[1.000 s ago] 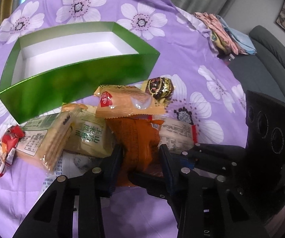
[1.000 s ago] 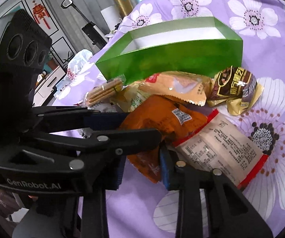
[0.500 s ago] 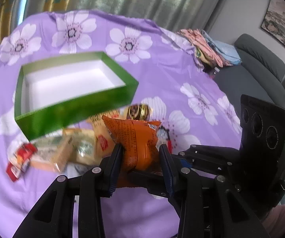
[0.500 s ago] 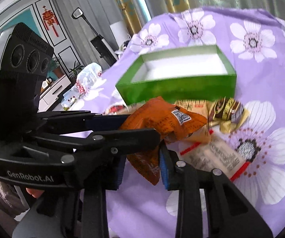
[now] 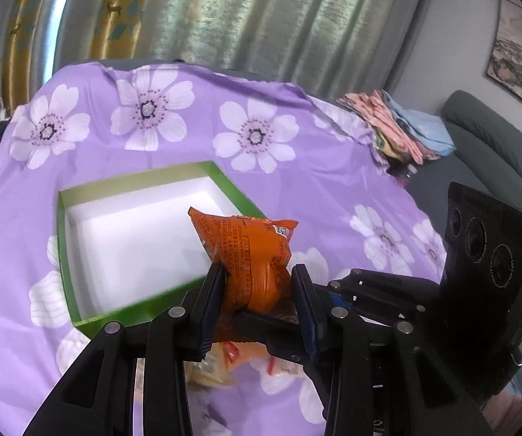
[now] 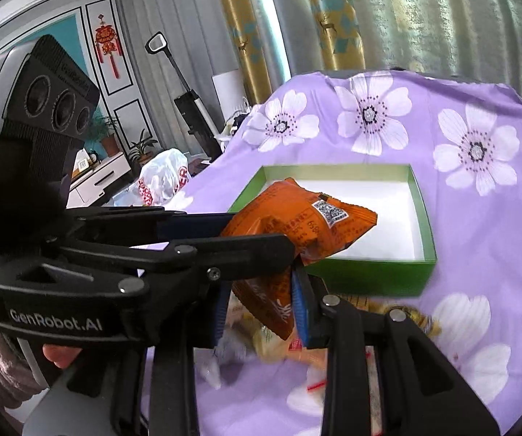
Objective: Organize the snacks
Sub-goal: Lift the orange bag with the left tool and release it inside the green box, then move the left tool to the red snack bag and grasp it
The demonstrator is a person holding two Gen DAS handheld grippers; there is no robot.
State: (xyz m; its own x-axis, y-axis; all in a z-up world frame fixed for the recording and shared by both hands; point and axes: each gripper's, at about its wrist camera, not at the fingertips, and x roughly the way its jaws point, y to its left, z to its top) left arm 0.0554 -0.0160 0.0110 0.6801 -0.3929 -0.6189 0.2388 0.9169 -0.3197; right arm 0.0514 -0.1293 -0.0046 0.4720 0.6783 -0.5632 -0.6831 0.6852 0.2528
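Step in hand: carrying. Left hand-held gripper (image 5: 259, 299) and right hand-held gripper (image 6: 261, 307) both clamp the orange snack packet (image 5: 250, 250), held above the green box's (image 6: 370, 272) near wall. Next: advance over the white interior, then release.

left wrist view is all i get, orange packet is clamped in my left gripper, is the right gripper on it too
Observer: Yes. In the right wrist view the right gripper is shut on the lower end of the orange packet.
Operator: anything printed on the side i cant see
Observer: A QR code sits near its far corner, over the green box.
Operator: anything beyond the table over there
Observer: A white plastic bag with red print, past the left edge of the purple cloth in that view.
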